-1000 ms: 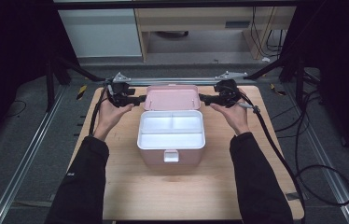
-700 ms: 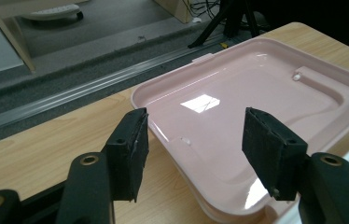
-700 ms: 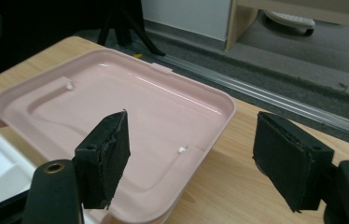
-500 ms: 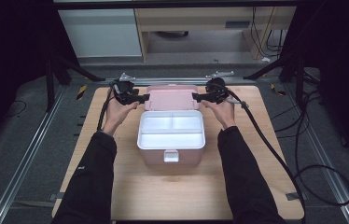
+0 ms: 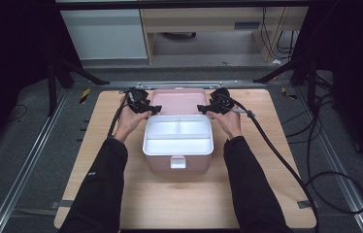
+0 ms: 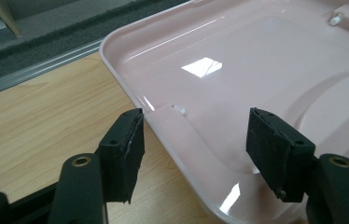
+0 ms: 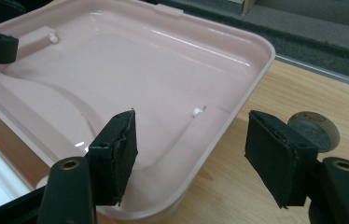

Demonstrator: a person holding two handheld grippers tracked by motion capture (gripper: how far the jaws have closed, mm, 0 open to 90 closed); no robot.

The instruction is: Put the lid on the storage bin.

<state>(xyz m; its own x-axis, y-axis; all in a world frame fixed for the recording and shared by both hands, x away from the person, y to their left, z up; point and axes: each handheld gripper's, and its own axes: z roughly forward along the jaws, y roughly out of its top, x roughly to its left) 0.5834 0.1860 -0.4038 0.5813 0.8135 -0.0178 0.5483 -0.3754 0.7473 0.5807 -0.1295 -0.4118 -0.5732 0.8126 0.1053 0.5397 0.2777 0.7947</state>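
Lid (image 5: 178, 101) of the pink box (image 5: 178, 145) lies flat behind it, long axis left-right; left tongs (image 5: 154, 109) and right tongs (image 5: 203, 108), both released, straddle its side rims on the tabletop (image 5: 97, 126).

The open lid (image 6: 238, 74) is pink plastic, smooth and glossy, throwing bright window-like reflections. The box (image 5: 178, 145) has the same pink plastic with a white, smooth plastic tray inside. The counter (image 5: 194, 194) is pale wood with a visible grain and a matt finish. Each tool's pads (image 7: 275, 149) look like black, matt, slightly rough rubber or foam.
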